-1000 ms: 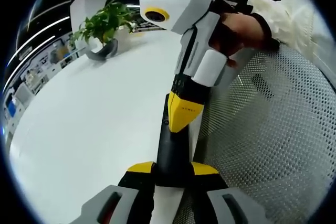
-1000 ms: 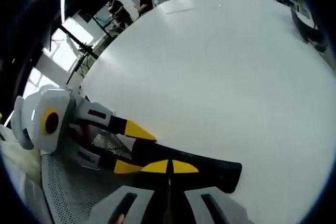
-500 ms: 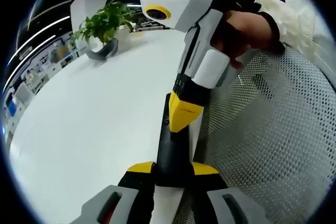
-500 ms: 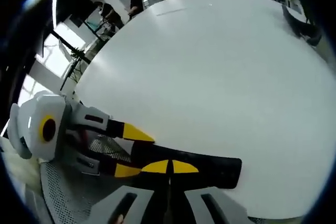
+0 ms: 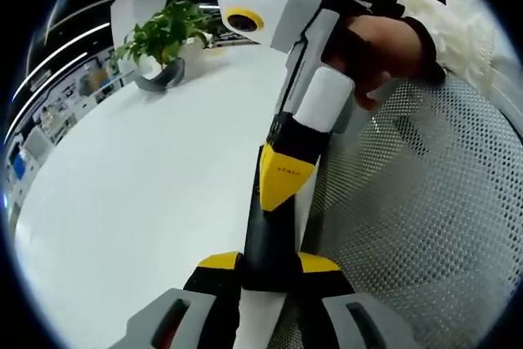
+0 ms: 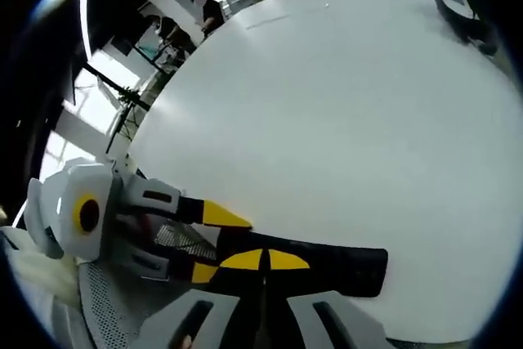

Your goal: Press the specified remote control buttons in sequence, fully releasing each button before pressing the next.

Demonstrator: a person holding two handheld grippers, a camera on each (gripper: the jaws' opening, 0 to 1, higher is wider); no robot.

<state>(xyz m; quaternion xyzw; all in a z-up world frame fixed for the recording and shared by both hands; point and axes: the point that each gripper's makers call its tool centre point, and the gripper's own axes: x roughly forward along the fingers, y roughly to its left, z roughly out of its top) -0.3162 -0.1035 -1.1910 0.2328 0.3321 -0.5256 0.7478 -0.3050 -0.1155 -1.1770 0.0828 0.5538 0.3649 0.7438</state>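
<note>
Presently one black remote control (image 5: 268, 239) lies at the white bench (image 5: 147, 194) edge, clamped by my left tool (image 5: 268, 263); my right tool (image 6: 263, 260), jaws closed together, tips press its face. One potted plant (image 5: 163, 34) behind.

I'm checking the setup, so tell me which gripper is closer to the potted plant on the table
Right, as a judgement. In the left gripper view the right gripper tips onto the black remote farther up the table toward the potted plant; the left gripper clamps the remote's near end.
</note>
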